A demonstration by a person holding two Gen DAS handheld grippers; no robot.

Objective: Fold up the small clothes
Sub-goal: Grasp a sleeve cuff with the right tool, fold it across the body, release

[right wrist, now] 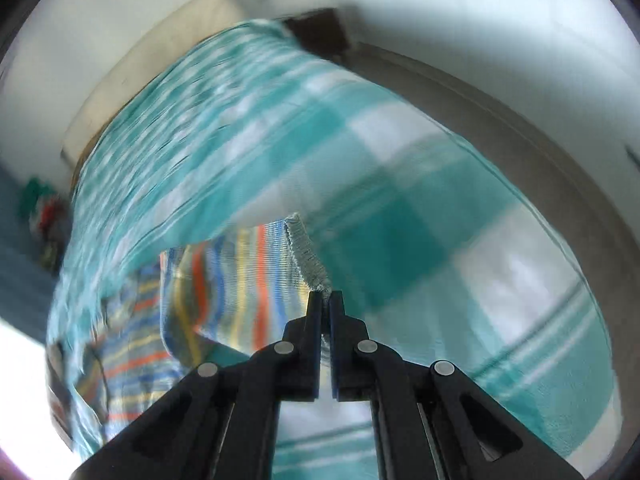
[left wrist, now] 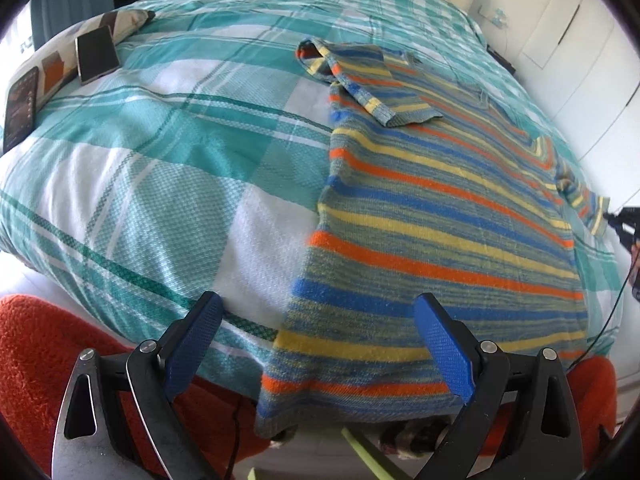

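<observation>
A small striped knit sweater [left wrist: 432, 208] in blue, orange, yellow and grey lies flat on the bed, its hem hanging over the near edge. Its left sleeve [left wrist: 372, 88] is folded across the chest. My left gripper [left wrist: 316, 316] is open, its blue pads above the hem's left part, not touching cloth. My right gripper [right wrist: 326, 300] is shut on the right sleeve's cuff [right wrist: 308, 252] and holds the sleeve lifted; the view is blurred. The right gripper also shows at the right edge of the left wrist view [left wrist: 618, 220], at the right sleeve [left wrist: 580, 196].
The bed has a teal and white checked cover [left wrist: 168, 152]. Two phones [left wrist: 96, 54] lie on a patterned pillow at the far left. An orange fuzzy cloth [left wrist: 36, 364] is at the near edge. White cupboard doors [left wrist: 580, 40] stand to the right.
</observation>
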